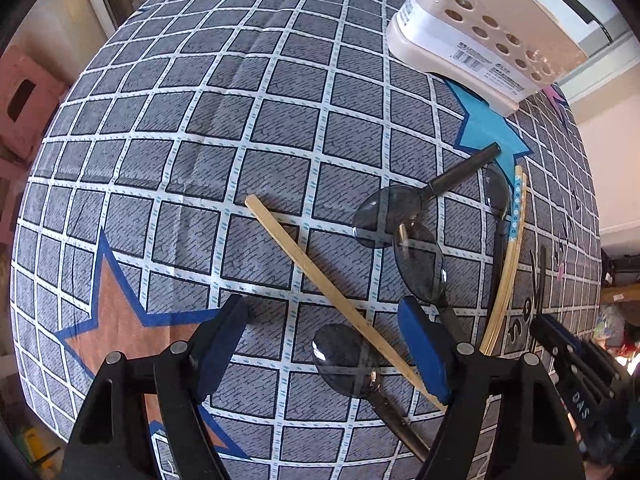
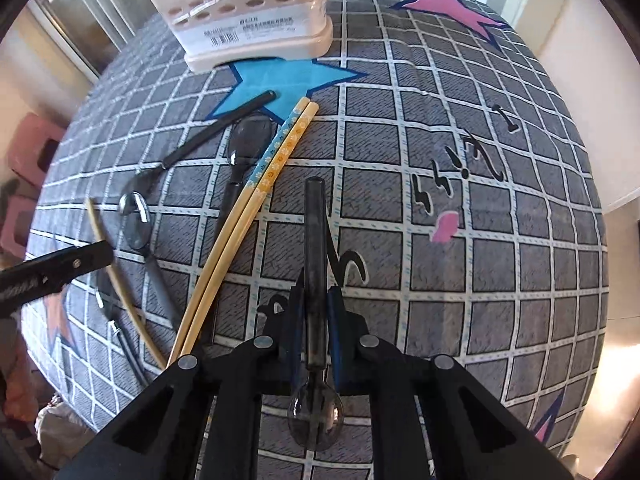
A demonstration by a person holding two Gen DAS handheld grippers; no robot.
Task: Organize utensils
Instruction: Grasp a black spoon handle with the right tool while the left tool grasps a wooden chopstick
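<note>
My right gripper [image 2: 316, 292] is shut on the black handle of a clear grey spoon [image 2: 314, 220]; the bowl sits back near the camera and the handle points away. My left gripper [image 1: 322, 312] hangs open over a plain wooden chopstick [image 1: 320, 276] and a clear grey spoon [image 1: 344, 360], and its pads touch neither. Two more spoons [image 1: 420, 264] lie crossed just beyond. A pair of chopsticks [image 2: 276, 160] with blue and orange flowered ends lies between the two grippers. The cream utensil holder [image 2: 248, 20] with round holes stands at the far side.
A grey checked cloth [image 1: 200, 160] with coloured stars covers the table. The cloth falls away at the table's edges on all sides. A pink stool [image 1: 24, 108] stands beyond the left edge. Bare cloth stretches to the right of my right gripper.
</note>
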